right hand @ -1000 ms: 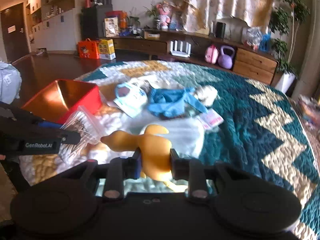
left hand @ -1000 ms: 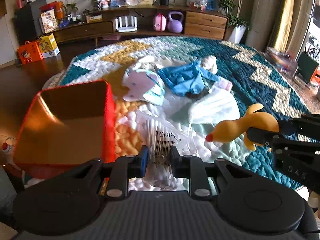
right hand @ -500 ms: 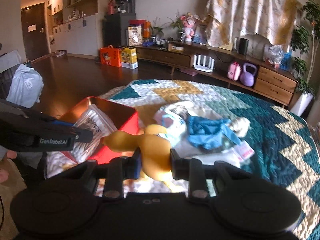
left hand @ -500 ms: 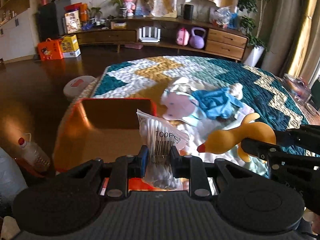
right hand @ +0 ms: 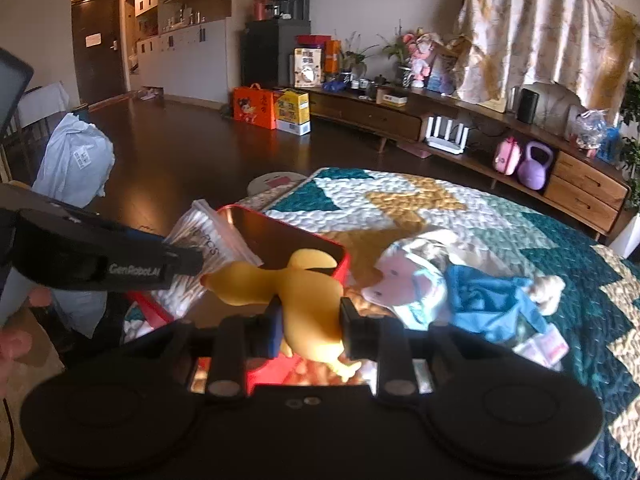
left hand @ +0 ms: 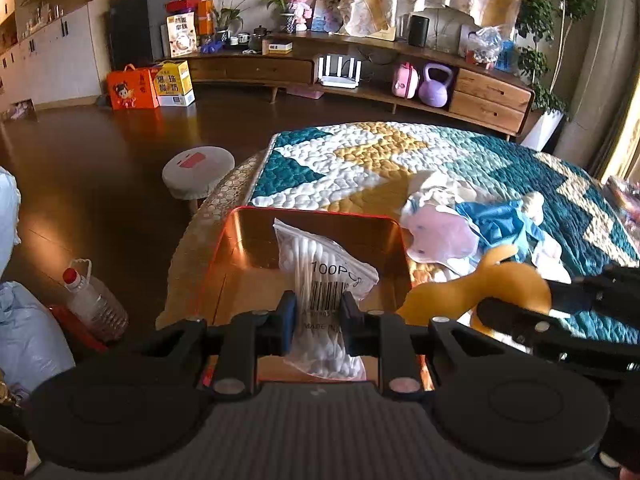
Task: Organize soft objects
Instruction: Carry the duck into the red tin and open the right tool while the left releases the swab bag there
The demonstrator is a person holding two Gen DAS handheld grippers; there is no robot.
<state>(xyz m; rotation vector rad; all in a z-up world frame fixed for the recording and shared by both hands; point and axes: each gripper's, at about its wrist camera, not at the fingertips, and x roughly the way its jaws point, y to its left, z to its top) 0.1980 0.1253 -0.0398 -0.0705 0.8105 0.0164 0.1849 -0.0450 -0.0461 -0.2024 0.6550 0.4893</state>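
My left gripper point(left hand: 319, 312) is shut on a clear bag of cotton swabs point(left hand: 324, 276) and holds it over the open red tin box point(left hand: 240, 252). My right gripper point(right hand: 308, 320) is shut on a yellow rubber duck point(right hand: 296, 288), held beside the box's right rim point(right hand: 316, 240). The duck point(left hand: 492, 280) shows at the right of the left wrist view. The swab bag point(right hand: 204, 244) and the left gripper point(right hand: 188, 258) show at the left of the right wrist view. A pink and white soft item point(left hand: 440, 236) and blue cloth point(left hand: 496, 220) lie on the quilt.
The quilted teal, white and yellow cover point(left hand: 360, 160) spreads right of the box. A small round stool point(left hand: 198, 170) and a plastic bottle point(left hand: 94, 304) stand on the dark floor at left. A white sack point(right hand: 74, 164) stands at the far left.
Both grippers have moved left with their loads. The swab bag is now over the red box's inside, and the duck has come up to the box's right rim.
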